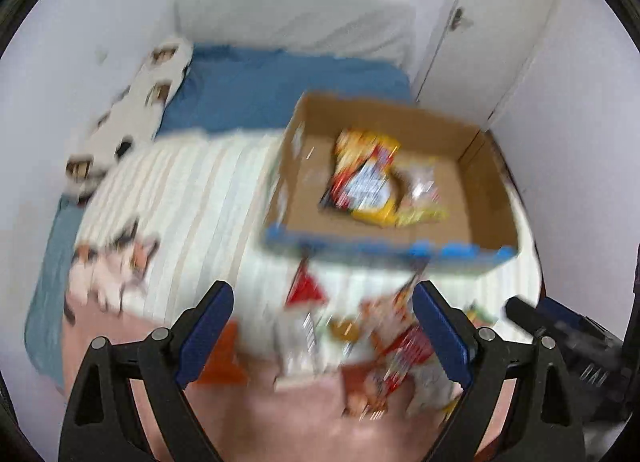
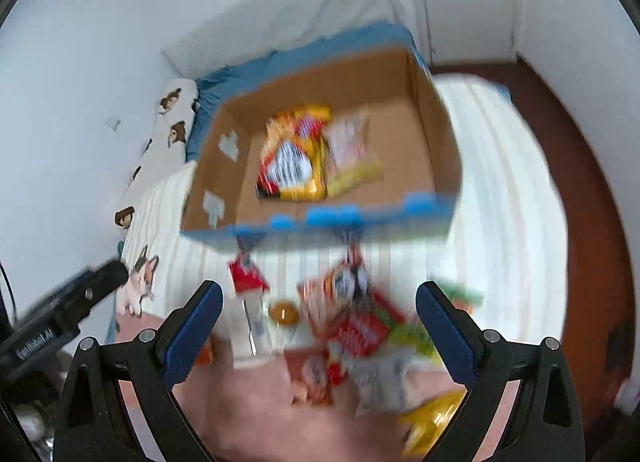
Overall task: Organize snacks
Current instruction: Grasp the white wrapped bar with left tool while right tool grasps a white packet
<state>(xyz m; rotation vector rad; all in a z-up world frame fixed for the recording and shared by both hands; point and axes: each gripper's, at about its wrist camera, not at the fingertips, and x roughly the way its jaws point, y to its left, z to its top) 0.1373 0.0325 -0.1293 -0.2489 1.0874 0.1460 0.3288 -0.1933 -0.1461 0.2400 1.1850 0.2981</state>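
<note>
An open cardboard box (image 1: 304,142) (image 2: 432,130) with a blue front edge sits on the bed. Inside lie a yellow and red snack bag (image 1: 366,178) (image 2: 294,158) and a pale packet (image 1: 424,186) (image 2: 348,138). A loose pile of snack packets (image 1: 384,342) (image 2: 352,334) lies on the bed in front of the box. My left gripper (image 1: 323,304) is open and empty above the pile. My right gripper (image 2: 319,302) is open and empty above the same pile. Both views are blurred.
The bed has a striped white blanket (image 1: 192,198) (image 2: 500,182), a pink cover (image 1: 280,418), a blue sheet (image 1: 272,86) and a dog-print pillow (image 1: 140,102) (image 2: 168,118). White walls and a white door (image 1: 500,22) stand behind. Brown floor (image 2: 580,182) lies to the right.
</note>
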